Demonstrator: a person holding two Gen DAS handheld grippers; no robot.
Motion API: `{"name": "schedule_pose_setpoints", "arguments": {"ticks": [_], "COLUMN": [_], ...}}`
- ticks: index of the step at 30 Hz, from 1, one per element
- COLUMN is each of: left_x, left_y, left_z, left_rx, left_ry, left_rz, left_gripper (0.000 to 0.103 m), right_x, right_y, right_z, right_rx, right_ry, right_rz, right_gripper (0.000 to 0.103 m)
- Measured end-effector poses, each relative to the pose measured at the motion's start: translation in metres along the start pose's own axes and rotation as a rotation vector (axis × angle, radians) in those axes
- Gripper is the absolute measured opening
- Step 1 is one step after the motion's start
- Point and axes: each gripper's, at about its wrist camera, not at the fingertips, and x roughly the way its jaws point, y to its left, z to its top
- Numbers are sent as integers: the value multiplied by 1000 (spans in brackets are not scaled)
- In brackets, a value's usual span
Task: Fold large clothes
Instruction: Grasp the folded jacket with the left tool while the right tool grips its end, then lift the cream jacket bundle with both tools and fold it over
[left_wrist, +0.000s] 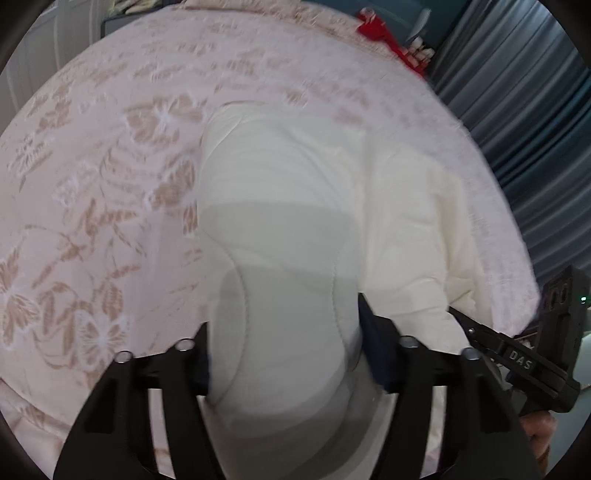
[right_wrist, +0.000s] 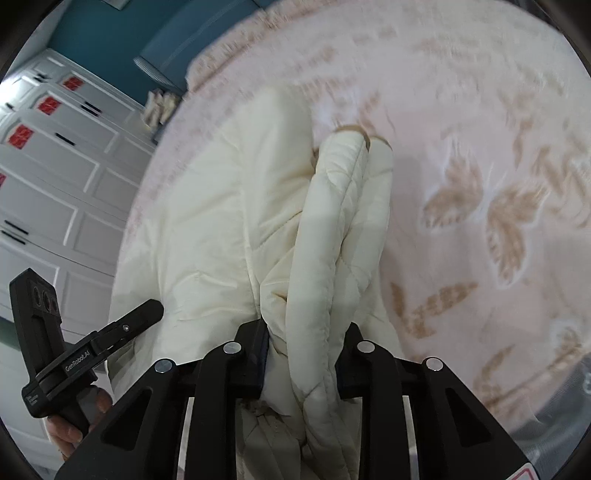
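Jacket (right_wrist: 229, 206), cream, quilted: lies on the floral bed (right_wrist: 480, 166), near edge raised. Your right claw (right_wrist: 304, 354) pinches a bunched fold; your left claw (left_wrist: 284, 354) apparently grips fabric, though blurred. Risk: padding slipping out toward 12 o'clock, collapsing the fold.

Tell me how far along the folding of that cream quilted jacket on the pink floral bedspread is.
Early to midway, I'd judge. Done: the cream quilted jacket lies on the pink floral bedspread, one padded part doubled over. In hand: the left gripper and right gripper each clamp a bunch of its fabric. Left: most of the jacket is spread loose, not a compact stack, so the main folds remain.
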Motion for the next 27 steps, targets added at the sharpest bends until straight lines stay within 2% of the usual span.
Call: {"name": "schedule_pose_setpoints", "arguments": {"ticks": [2,6,10,15,18,21,24,27], "left_x": [-24,-84,-135,-182,-201,-207,-199,-178], "left_y": [-8,-36,-45,-40,-25,-5,22,50], "left_z": [3,12,30,53,68,80,89,97], "left_rx": [25,112,160,199,202,202,194,172], "left_ry": [-47,-192,-319,-457,-520,-561,-568,-539], "left_rz": [-16,-37,-68,-58,-41,-11,23,45], "left_gripper": [54,53,54,54,54,54,54,54], "right_x": [-23,-74,-117,-139,-137,-117,-88,-46], "right_y": [10,44,77,121,154,179,194,204], "right_z": [3,8,20,39,52,63,73,82], "right_rx": [-3,-85,-132,-214,-270,-311,-321,-320], "right_ry": [-43,-158,-265,-347,-382,-388,-362,-318], "right_rz": [25,36,87,135,156,169,186,187], "right_gripper": [24,24,24,24,24,24,24,24]}}
